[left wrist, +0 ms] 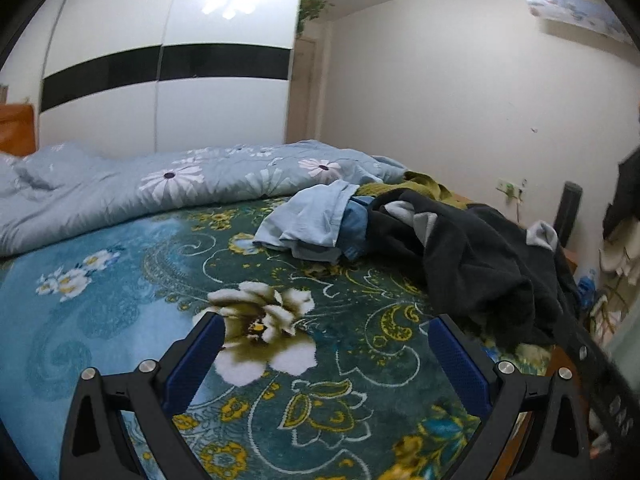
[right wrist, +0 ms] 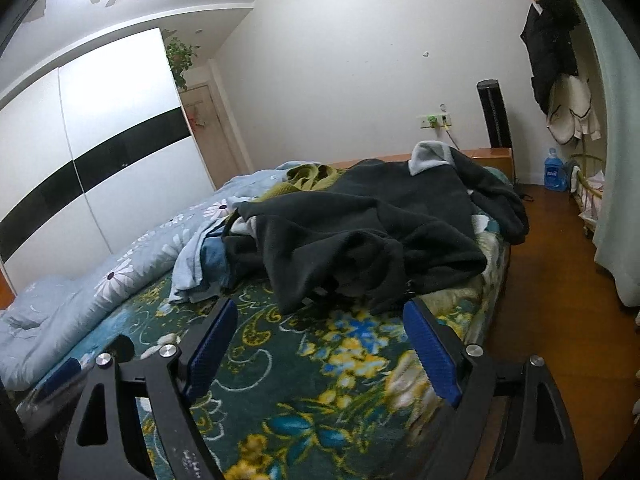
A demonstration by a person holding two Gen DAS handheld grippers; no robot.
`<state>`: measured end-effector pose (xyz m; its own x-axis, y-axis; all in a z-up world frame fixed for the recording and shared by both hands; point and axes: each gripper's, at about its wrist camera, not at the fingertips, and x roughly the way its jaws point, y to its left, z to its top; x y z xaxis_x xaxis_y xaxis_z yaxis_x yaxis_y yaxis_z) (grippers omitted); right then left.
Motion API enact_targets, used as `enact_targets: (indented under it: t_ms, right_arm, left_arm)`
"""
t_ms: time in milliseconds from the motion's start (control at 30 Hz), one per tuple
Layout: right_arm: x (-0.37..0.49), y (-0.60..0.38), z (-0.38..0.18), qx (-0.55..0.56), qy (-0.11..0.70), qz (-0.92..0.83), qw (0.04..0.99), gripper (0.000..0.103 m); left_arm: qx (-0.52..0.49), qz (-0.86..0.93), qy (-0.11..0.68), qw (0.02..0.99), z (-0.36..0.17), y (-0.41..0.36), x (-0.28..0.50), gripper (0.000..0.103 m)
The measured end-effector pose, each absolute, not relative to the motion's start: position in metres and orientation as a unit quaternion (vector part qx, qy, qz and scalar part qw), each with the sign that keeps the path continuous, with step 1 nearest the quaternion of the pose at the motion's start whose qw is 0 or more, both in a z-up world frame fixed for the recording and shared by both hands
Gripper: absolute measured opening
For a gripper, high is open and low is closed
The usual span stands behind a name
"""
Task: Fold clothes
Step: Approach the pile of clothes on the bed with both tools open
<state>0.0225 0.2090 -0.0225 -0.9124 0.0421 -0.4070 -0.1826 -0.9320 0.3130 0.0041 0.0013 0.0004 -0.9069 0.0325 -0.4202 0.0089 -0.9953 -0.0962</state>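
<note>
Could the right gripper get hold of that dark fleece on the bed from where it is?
Probably yes. The right gripper is open, its fingers pointing at the dark fleece's near edge, with only bare floral blanket between.

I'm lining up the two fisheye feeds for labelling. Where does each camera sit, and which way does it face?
Left wrist: rides the left gripper, looking across the floral blanket toward the wardrobe; its two fingers show, spread open, holding nothing.
Right wrist: rides the right gripper, aimed at the dark fleece garment with the far wall behind; its two fingers show, open and empty.
Shared: floral blanket, dark fleece garment, light blue garment, daisy quilt, wardrobe.
</note>
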Motion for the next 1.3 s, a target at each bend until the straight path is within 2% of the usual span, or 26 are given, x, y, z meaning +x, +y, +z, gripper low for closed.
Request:
enact_targets:
  t_ms: [33, 200, 367, 667, 800, 933, 1100, 1300]
  right_arm:
    - [0.024, 0.210, -0.022, -0.200, 0.175, 0.962, 0.058, 0.095]
    - [0.029, 0.218, -0.020, -0.198, 0.173, 0.963, 0.057, 0.103]
    - [0.029, 0.215, -0.021, -0.181, 0.145, 0.971, 0.059, 0.103]
    - [0.011, 0.227, -0.027, -0.156, 0.155, 0.973, 0.064, 0.103]
    - [0.000, 0.226, -0.029, -0.153, 0.142, 0.977, 0.045, 0.103]
    - [-0.015, 0.224, -0.036, -0.148, 0.110, 0.982, 0.041, 0.103]
    - [-0.030, 0.231, -0.057, -0.178, 0.155, 0.971, 0.042, 0.103]
    - [-0.019, 0.225, -0.045, -0.147, 0.162, 0.975, 0.047, 0.103]
  left_arm:
    - [-0.210, 0.976, -0.051, 0.005, 0.000, 0.003, 0.008, 0.103]
    - [-0.227, 0.969, -0.093, -0.033, -0.006, 0.003, -0.003, 0.103]
    - [-0.218, 0.969, -0.110, -0.045, -0.003, 0.002, -0.003, 0.103]
    - [-0.197, 0.972, -0.110, -0.060, -0.005, 0.012, -0.026, 0.103]
    - [-0.210, 0.969, -0.127, -0.030, 0.001, 0.023, -0.049, 0.103]
    - [-0.215, 0.970, -0.111, -0.006, -0.012, 0.031, -0.055, 0.103]
    - [-0.248, 0.959, -0.132, 0.036, -0.022, 0.030, -0.066, 0.103]
    - [-0.245, 0.960, -0.130, 0.050, -0.020, 0.024, -0.063, 0.103]
